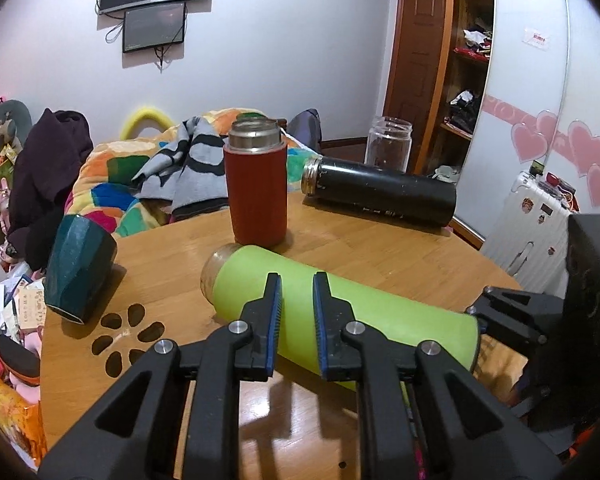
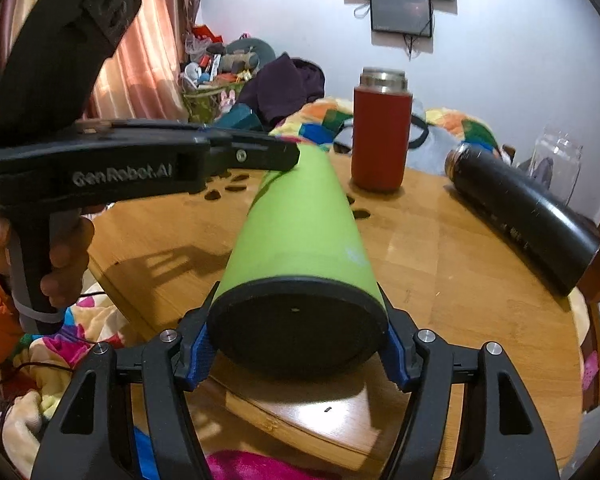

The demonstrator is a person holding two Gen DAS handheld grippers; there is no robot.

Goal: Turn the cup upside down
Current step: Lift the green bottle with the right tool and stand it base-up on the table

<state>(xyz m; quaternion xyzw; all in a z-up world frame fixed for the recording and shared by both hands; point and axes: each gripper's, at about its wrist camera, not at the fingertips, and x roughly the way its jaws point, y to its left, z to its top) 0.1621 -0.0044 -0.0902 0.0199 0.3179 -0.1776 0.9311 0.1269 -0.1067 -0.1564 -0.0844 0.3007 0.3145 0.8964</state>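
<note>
A lime-green cup [image 1: 340,304] lies on its side on the round wooden table [image 1: 380,240], its open mouth toward the red flask. My left gripper [image 1: 296,292] hovers over the cup's middle with its jaws narrowly apart and nothing between them. My right gripper [image 2: 296,344] is shut on the cup's black base end [image 2: 296,320], a blue pad on each side. The left gripper also shows in the right wrist view [image 2: 260,152], above the cup's far end [image 2: 300,216].
A red flask [image 1: 256,192] stands upright behind the green cup. A black flask [image 1: 380,192] lies on its side at the right. A dark teal cup [image 1: 78,268] lies tilted at the table's left edge. A glass jar [image 1: 389,142] stands at the back. Clothes lie beyond the table.
</note>
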